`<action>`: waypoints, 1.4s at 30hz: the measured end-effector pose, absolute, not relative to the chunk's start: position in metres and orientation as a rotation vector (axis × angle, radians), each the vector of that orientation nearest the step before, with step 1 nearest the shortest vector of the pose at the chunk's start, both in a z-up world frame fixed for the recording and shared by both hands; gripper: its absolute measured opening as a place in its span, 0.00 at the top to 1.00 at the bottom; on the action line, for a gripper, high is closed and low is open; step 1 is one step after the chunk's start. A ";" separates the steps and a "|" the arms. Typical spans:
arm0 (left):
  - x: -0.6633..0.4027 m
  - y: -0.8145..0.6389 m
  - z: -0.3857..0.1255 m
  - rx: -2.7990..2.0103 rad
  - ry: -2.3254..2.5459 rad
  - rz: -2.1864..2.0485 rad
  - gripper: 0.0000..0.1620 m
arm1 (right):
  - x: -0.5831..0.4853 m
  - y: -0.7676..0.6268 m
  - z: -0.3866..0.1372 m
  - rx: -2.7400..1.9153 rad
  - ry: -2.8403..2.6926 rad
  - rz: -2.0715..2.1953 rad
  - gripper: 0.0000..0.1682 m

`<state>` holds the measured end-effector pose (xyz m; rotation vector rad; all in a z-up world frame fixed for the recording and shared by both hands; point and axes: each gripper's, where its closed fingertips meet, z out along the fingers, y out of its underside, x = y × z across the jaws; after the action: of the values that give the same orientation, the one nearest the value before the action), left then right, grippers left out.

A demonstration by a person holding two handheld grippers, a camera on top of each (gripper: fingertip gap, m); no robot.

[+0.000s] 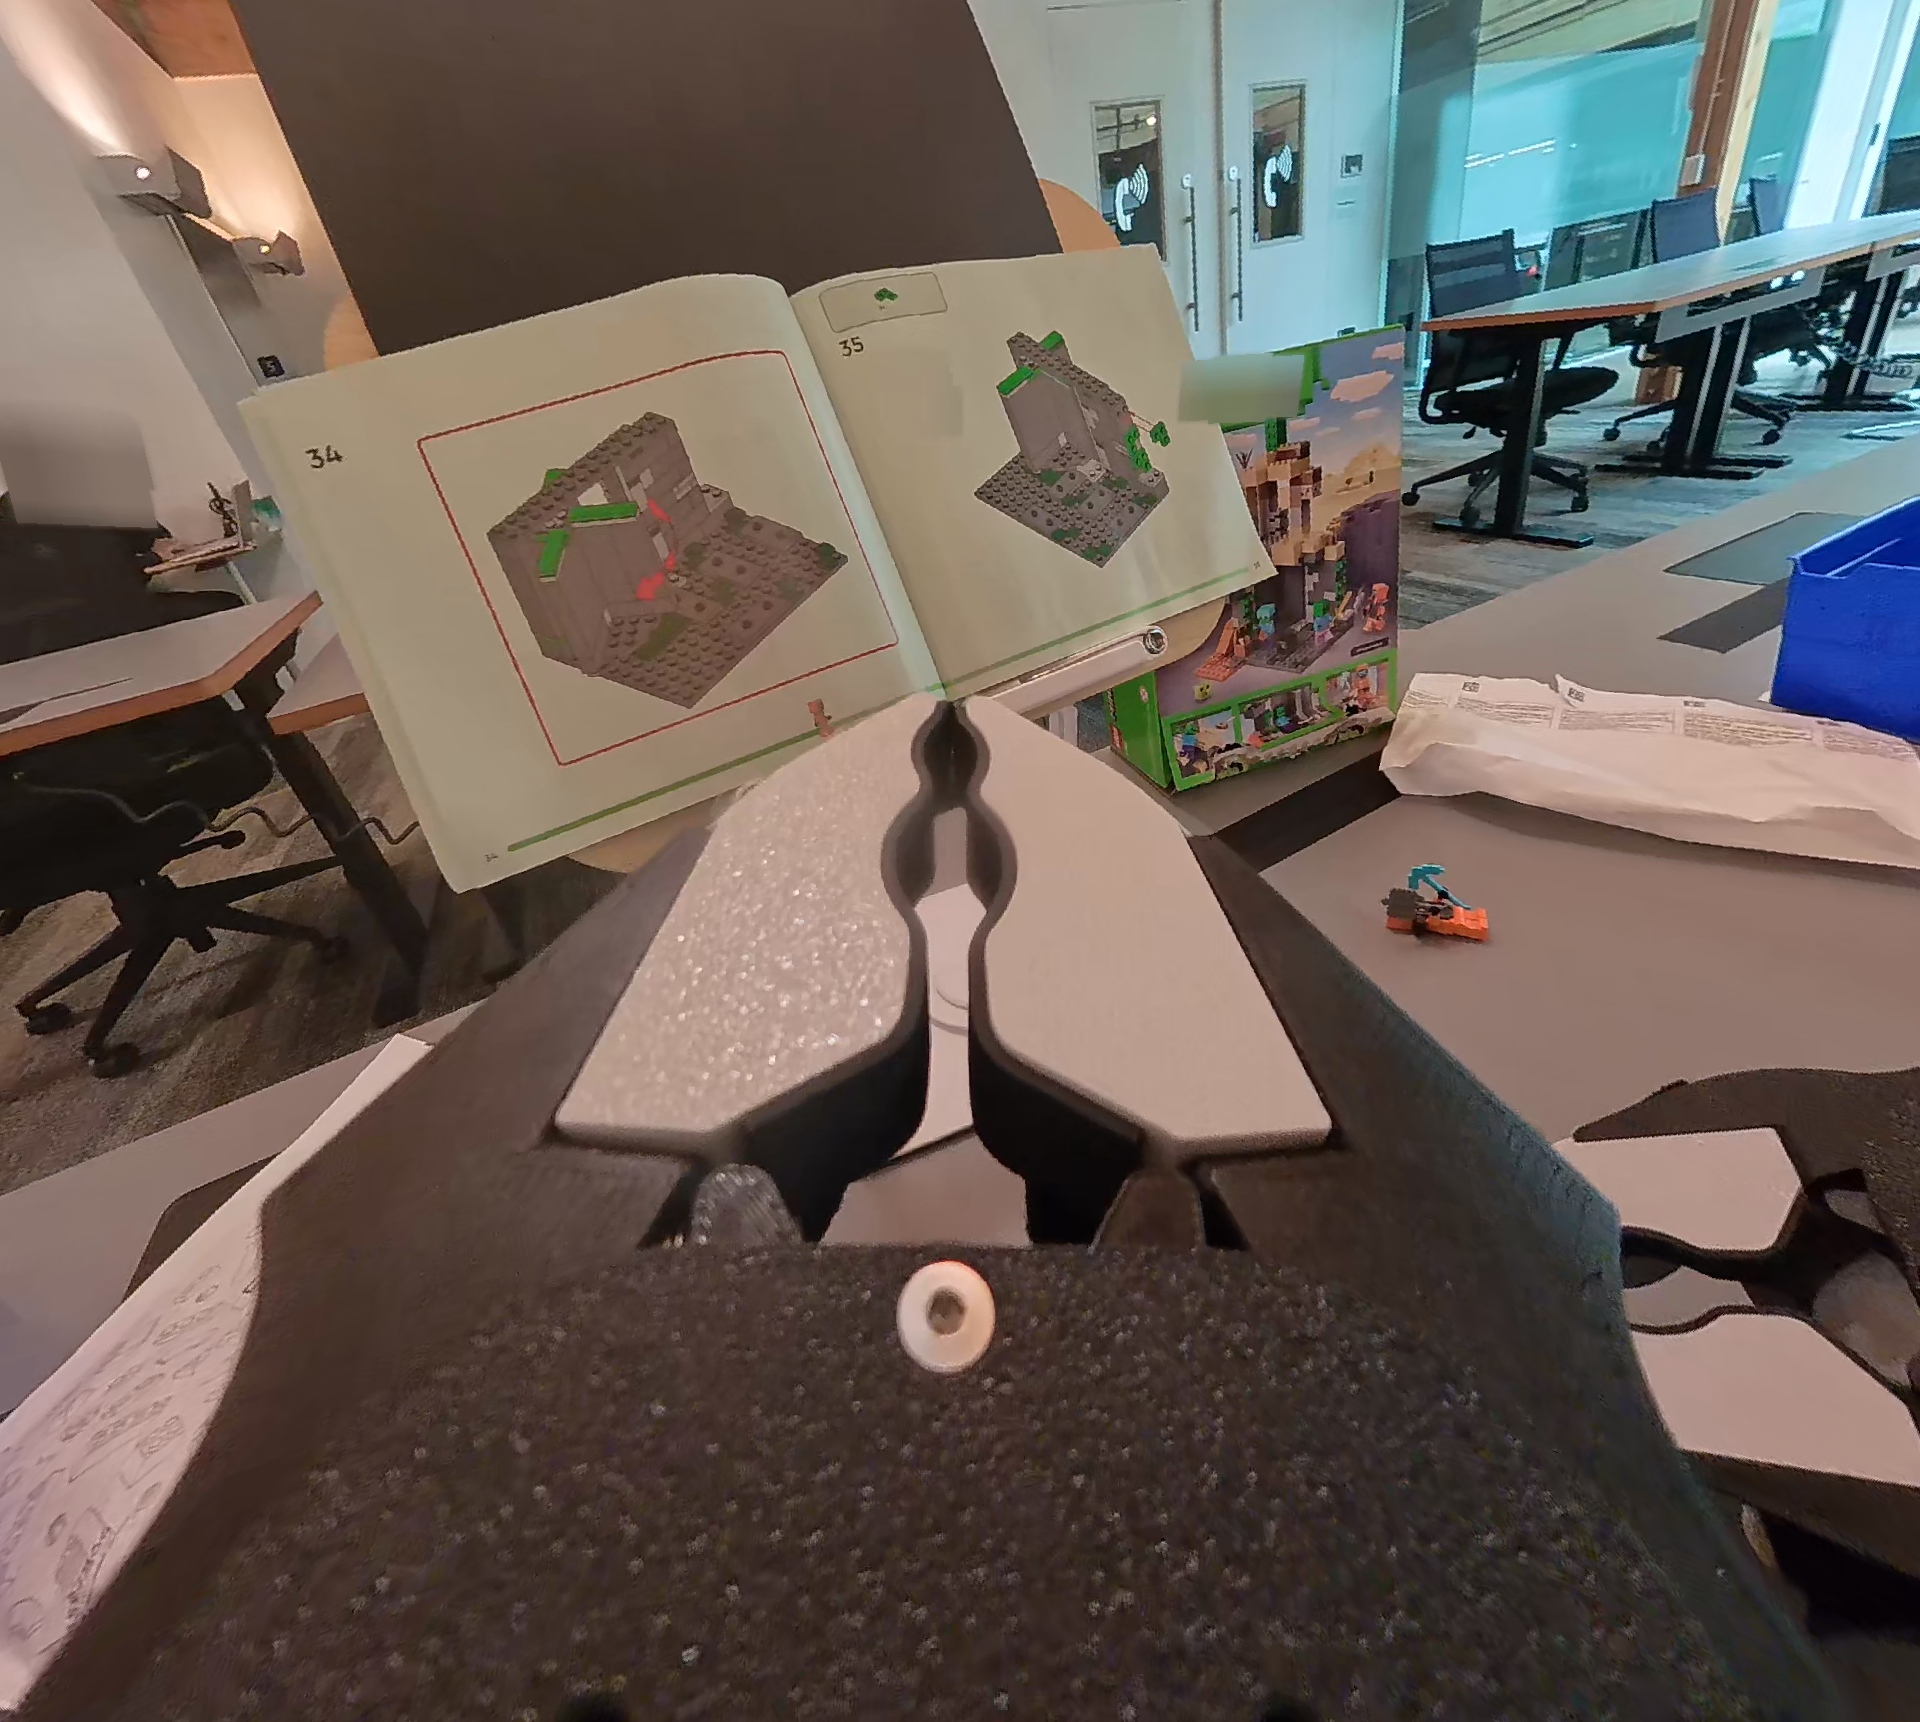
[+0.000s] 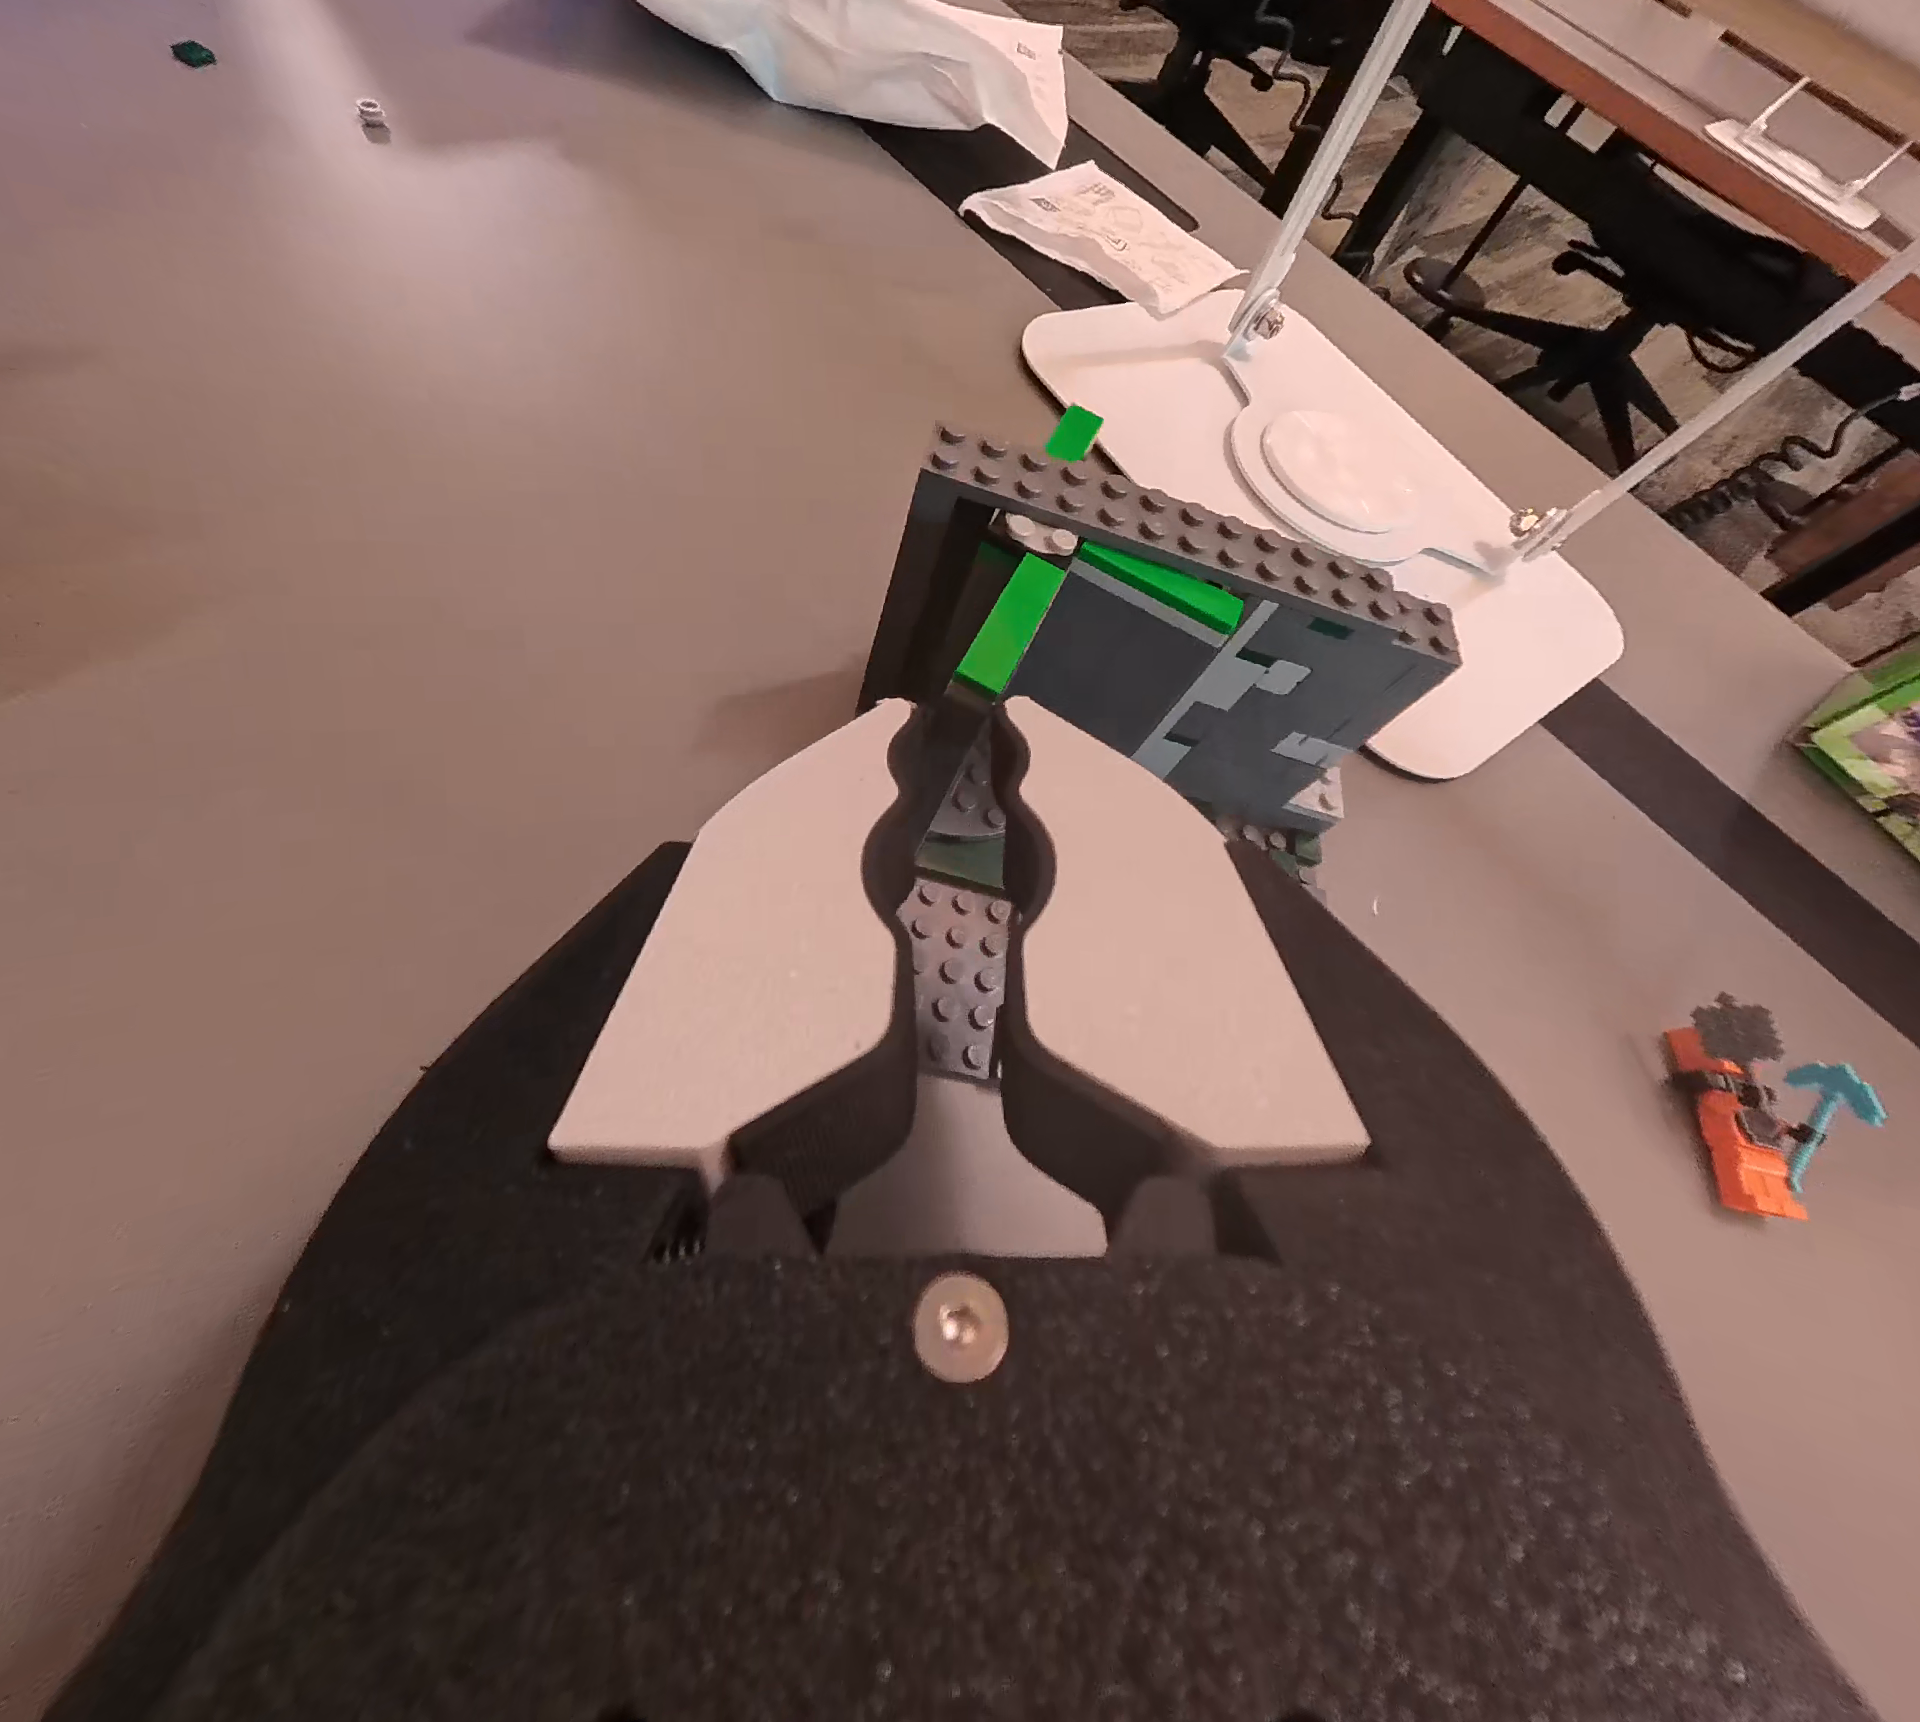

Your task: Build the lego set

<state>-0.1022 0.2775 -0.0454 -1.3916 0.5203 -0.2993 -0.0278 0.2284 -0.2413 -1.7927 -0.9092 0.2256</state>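
Right wrist view: right claw [image 2: 951,716], grainy black with smooth grey pads, clenches the studded grey build [image 2: 1164,633] on the matte table [image 2: 416,425]. Left claw [image 1: 948,716] pinched closed, empty, before the glossy open booklet [image 1: 727,550].

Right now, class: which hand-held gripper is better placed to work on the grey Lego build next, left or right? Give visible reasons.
Right. The right hand-held gripper sits directly over the grey Lego build; the left hand-held gripper is shut, pointing at the instruction booklet.
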 end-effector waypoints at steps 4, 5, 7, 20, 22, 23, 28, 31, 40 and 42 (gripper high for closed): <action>-0.101 0.279 -0.050 -1.404 0.528 -0.298 1.00 | -0.024 0.230 -0.241 -1.803 -0.889 0.234 0.94; -0.101 0.280 -0.051 -1.408 0.529 -0.298 1.00 | -0.022 0.231 -0.241 -1.806 -0.884 0.233 0.94; -0.101 0.281 -0.053 -1.414 0.530 -0.298 1.00 | -0.020 0.232 -0.241 -1.808 -0.879 0.231 0.94; -0.100 0.283 -0.058 -1.426 0.542 -0.295 1.00 | -0.020 0.229 -0.241 -1.805 -0.883 0.265 0.94; -0.100 0.283 -0.058 -1.425 0.543 -0.296 1.00 | -0.024 0.227 -0.241 -1.799 -0.894 0.261 0.94; -0.099 0.283 -0.058 -1.424 0.543 -0.296 1.00 | -0.025 0.226 -0.241 -1.796 -0.899 0.258 0.94; -0.099 0.282 -0.057 -1.422 0.546 -0.297 1.00 | -0.029 0.224 -0.241 -1.790 -0.909 0.260 0.94; -0.098 0.282 -0.057 -1.421 0.550 -0.297 1.00 | -0.032 0.222 -0.241 -1.783 -0.917 0.263 0.94; -0.095 0.283 -0.062 -1.429 0.563 -0.297 1.00 | -0.037 0.219 -0.241 -1.770 -0.930 0.271 0.96; -0.094 0.283 -0.062 -1.429 0.567 -0.297 1.00 | -0.040 0.217 -0.242 -1.765 -0.940 0.272 0.97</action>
<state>-0.0935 0.2825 -0.0624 -1.4289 0.5668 -0.2974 -0.0405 0.2174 -0.2420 -1.7652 -0.9404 0.2723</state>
